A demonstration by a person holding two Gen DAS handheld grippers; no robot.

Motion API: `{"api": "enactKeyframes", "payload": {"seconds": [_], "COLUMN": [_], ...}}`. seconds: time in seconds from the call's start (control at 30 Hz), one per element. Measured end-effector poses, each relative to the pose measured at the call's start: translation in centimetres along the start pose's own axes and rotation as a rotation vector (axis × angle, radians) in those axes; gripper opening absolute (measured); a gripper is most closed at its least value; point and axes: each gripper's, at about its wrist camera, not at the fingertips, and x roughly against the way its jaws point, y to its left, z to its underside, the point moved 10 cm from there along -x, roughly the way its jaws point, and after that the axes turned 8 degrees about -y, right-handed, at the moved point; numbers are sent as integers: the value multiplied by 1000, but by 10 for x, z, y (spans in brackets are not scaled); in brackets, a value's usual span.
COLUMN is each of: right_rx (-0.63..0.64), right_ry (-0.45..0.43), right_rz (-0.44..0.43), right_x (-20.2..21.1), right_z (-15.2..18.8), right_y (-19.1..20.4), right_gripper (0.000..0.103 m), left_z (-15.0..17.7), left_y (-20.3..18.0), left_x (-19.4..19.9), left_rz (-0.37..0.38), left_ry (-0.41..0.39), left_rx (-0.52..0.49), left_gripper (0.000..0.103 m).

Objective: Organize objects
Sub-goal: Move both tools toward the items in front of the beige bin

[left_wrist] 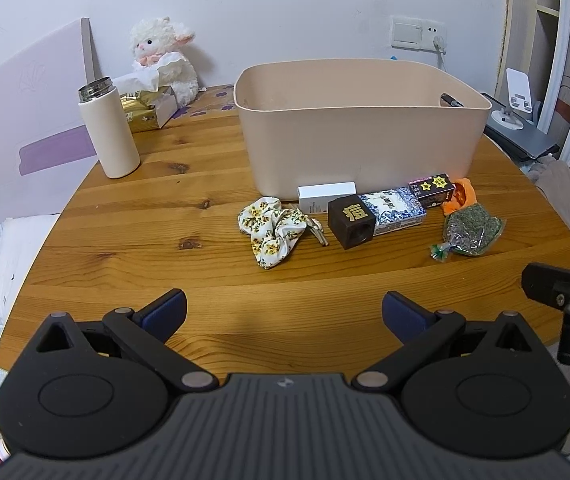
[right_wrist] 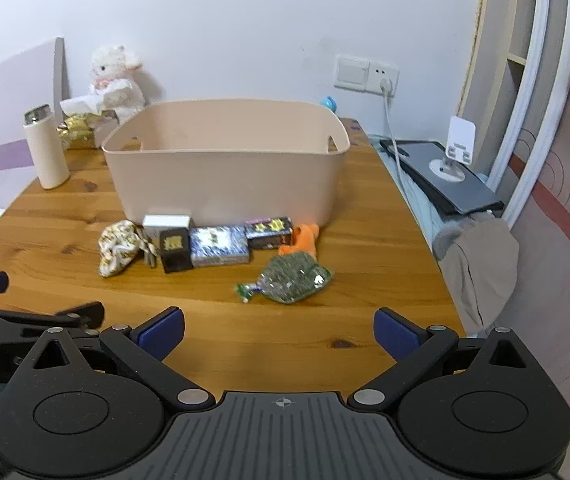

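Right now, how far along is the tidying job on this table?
Barely started. Nothing looks done: no small item shows inside the beige bin. Nothing is in hand; the left tool and right tool are both open. Left to do: the scrunchie, dark cube, patterned box and green packet lie on the table.

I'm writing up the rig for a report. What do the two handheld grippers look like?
Both match. The left claw and right claw have matte black bodies, ribbed grey centre plates with a small crosshair mark, round black discs at each side, black linkage arms with silver pivot pins, and dark blue finger pads. No cables or sleeves show.
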Motion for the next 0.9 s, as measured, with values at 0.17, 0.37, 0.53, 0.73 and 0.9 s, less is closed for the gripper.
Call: {"api": "enactKeyframes", "payload": {"seconds": [0.17,0.37,0.53,0.73,0.9], "right_rx": [-10,-27,-46,-59,-58], "right_ry": [-14,-10,-7,-1,-1], "right_rz": [-23,-37,-46,-55,-54], "right_x": [5,7,6,4,4], "right_z": [-6,-6,-6,-5,-4], "right_y": [8,8,6,4,5], "right_gripper": [102,101,100,100,100], "left_z": [-5,-7,-6,-6,-6], "left_y": [9,11,12,12,12], "left_x": [3,4,3,3,3], "left_rz": [-29,-36,-39,-43,-41], "left_ry": [-19,-26,-21,-23,-22], "left_rx": [19,25,25,28,29], "left_gripper": [103,103,103,103,103]}}
